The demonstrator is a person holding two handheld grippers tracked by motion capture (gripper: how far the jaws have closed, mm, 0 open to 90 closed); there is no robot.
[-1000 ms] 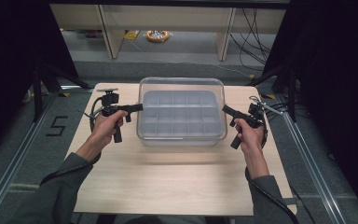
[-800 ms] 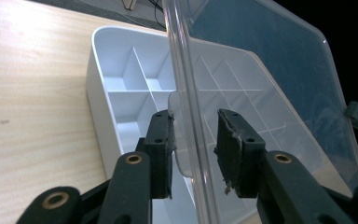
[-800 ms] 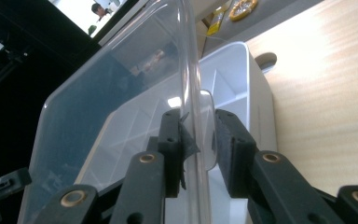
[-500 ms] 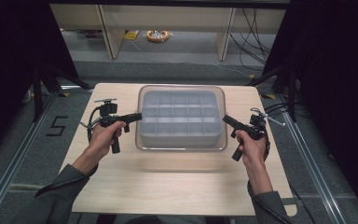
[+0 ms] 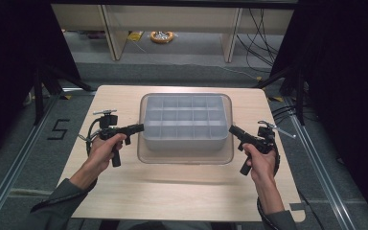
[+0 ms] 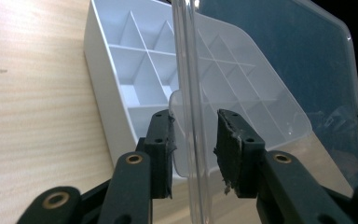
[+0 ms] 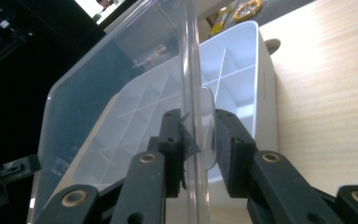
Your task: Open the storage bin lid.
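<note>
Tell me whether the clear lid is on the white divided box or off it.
Off. The clear lid is raised above the white divided box, its edges between the jaws of the left gripper and right gripper.

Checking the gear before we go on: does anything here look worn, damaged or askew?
Yes. The pads on both hand-held grippers look worn. On the left hand-held gripper one pad is chipped and ragged at the edge; on the right hand-held gripper a pad is peeling into a flap. The clear lid and divided tray look intact.
</note>
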